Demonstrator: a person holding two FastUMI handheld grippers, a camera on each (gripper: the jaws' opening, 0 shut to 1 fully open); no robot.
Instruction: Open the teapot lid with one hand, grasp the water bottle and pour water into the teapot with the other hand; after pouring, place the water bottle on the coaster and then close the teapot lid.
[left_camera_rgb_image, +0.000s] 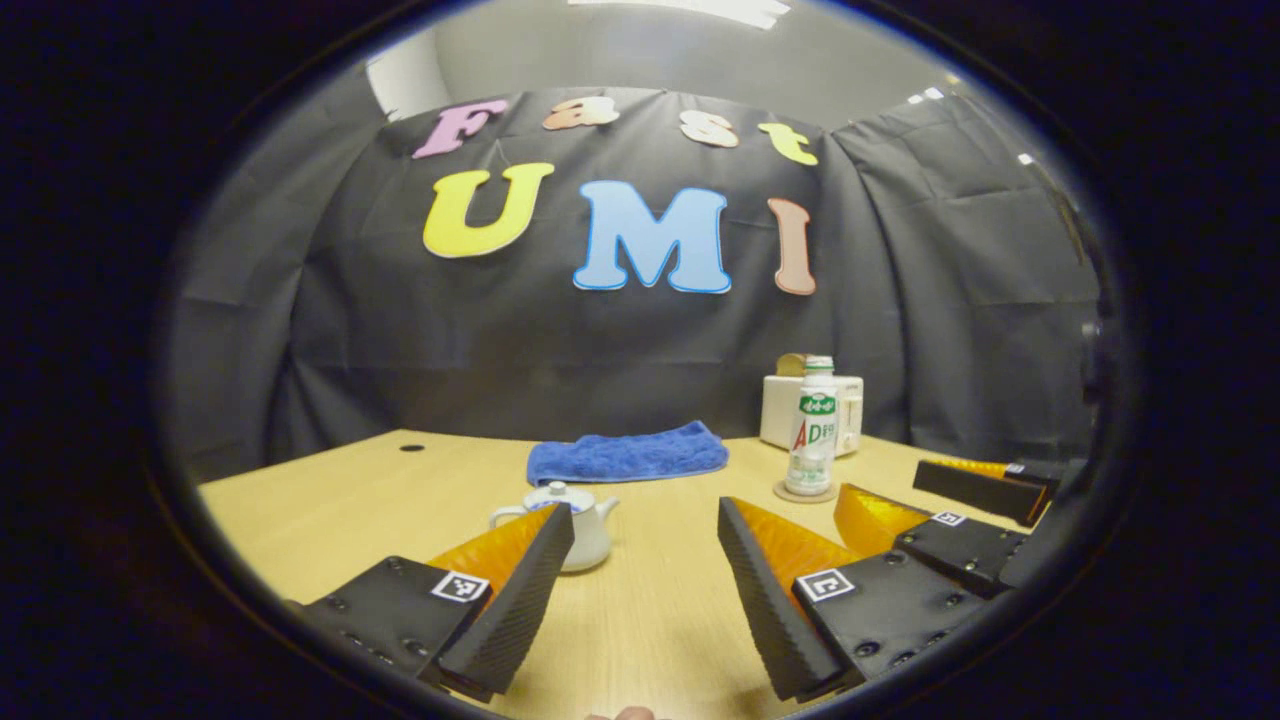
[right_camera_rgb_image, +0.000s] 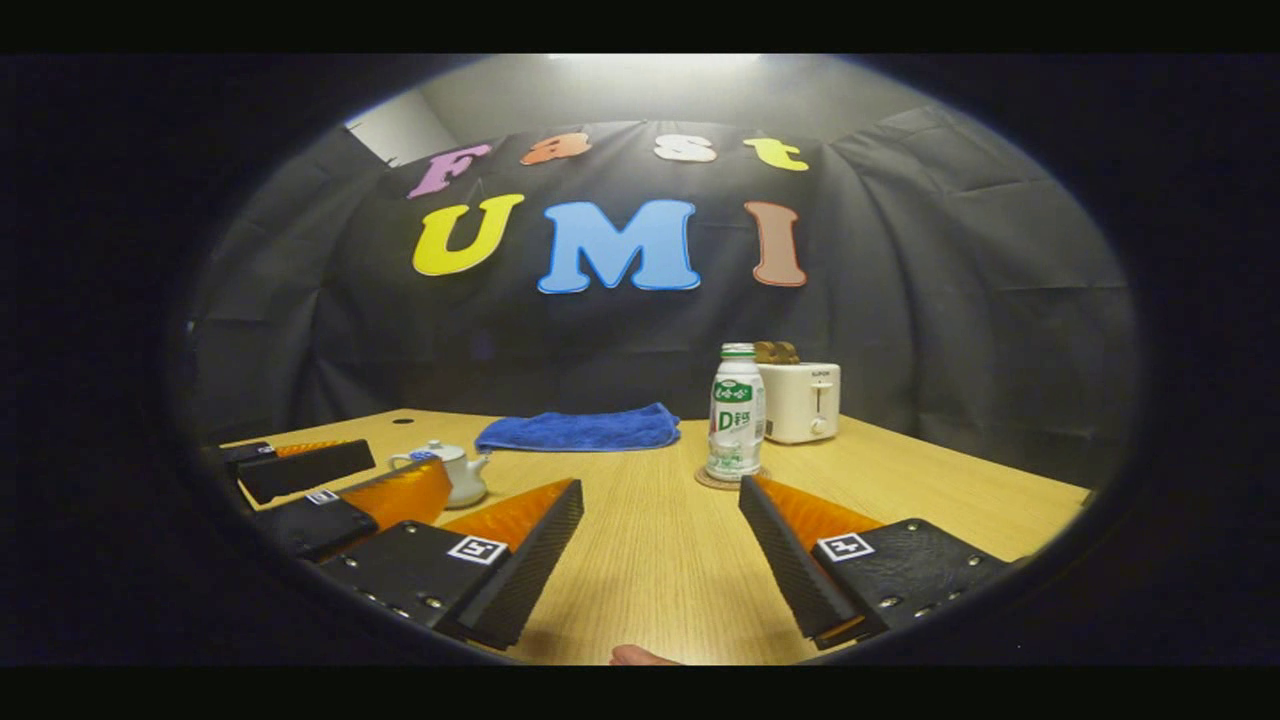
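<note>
A small white teapot (left_camera_rgb_image: 585, 530) (right_camera_rgb_image: 455, 472) stands on the wooden table (left_camera_rgb_image: 650, 620) with its lid (left_camera_rgb_image: 558, 492) on. In the left gripper view my left gripper (left_camera_rgb_image: 645, 512) is open just short of the pot, and its left finger hides part of the body. A white bottle (left_camera_rgb_image: 812, 430) (right_camera_rgb_image: 737, 415) with a green cap stands upright on a round coaster (left_camera_rgb_image: 805, 492) (right_camera_rgb_image: 730, 479). My right gripper (right_camera_rgb_image: 660, 490) is open, low over the table, with the bottle ahead and slightly right. Each gripper also appears in the other's view (left_camera_rgb_image: 880, 482) (right_camera_rgb_image: 410, 465).
A folded blue towel (left_camera_rgb_image: 628, 455) (right_camera_rgb_image: 580, 430) lies at the back of the table. A white toaster (left_camera_rgb_image: 785, 410) (right_camera_rgb_image: 805, 402) stands right behind the bottle. A small dark hole (left_camera_rgb_image: 412, 447) is in the tabletop at the far left. Bare wood lies between the two grippers.
</note>
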